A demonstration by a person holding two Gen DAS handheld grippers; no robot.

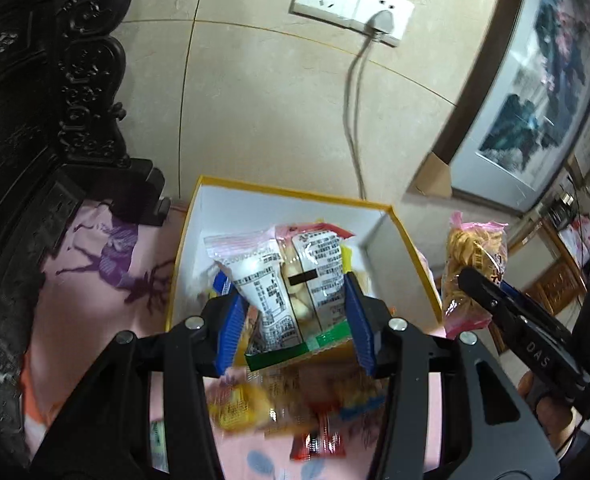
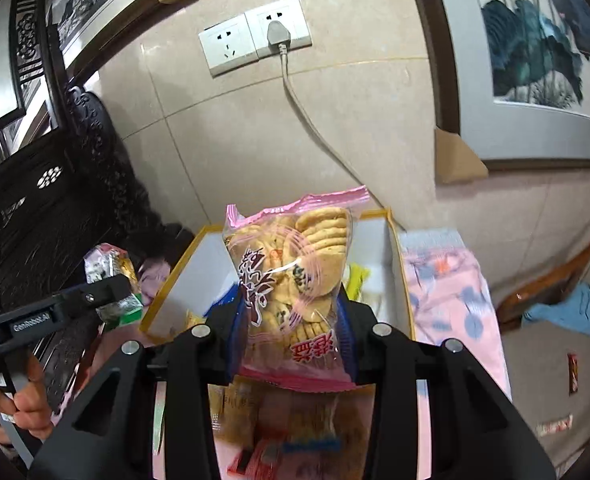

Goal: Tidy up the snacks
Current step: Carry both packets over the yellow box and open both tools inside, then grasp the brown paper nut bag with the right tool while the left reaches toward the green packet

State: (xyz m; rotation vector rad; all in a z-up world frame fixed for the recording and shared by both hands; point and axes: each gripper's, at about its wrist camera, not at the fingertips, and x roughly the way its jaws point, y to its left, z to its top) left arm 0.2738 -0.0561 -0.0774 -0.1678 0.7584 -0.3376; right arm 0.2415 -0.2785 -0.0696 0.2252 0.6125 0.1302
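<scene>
My left gripper (image 1: 293,292) is shut on a clear snack bag (image 1: 291,276) with a white printed label and a green bottom edge. It holds the bag over an open box with a yellow rim (image 1: 295,192) and white inside, where a few other packets lie. My right gripper (image 2: 291,306) is shut on a pink-edged bag of round crackers (image 2: 295,264), lifted in front of the same box (image 2: 167,284). In the left wrist view the cracker bag (image 1: 471,248) hangs to the right of the box. A blurred heap of loose snacks (image 1: 279,400) lies under both grippers.
The box stands on a pink patterned cloth (image 1: 95,280). Dark carved wooden furniture (image 1: 35,120) rises at the left. A wall socket with a grey cable (image 1: 351,92) is behind the box. Framed paintings (image 1: 535,100) lean at the right. Small packets (image 2: 573,368) lie on the floor.
</scene>
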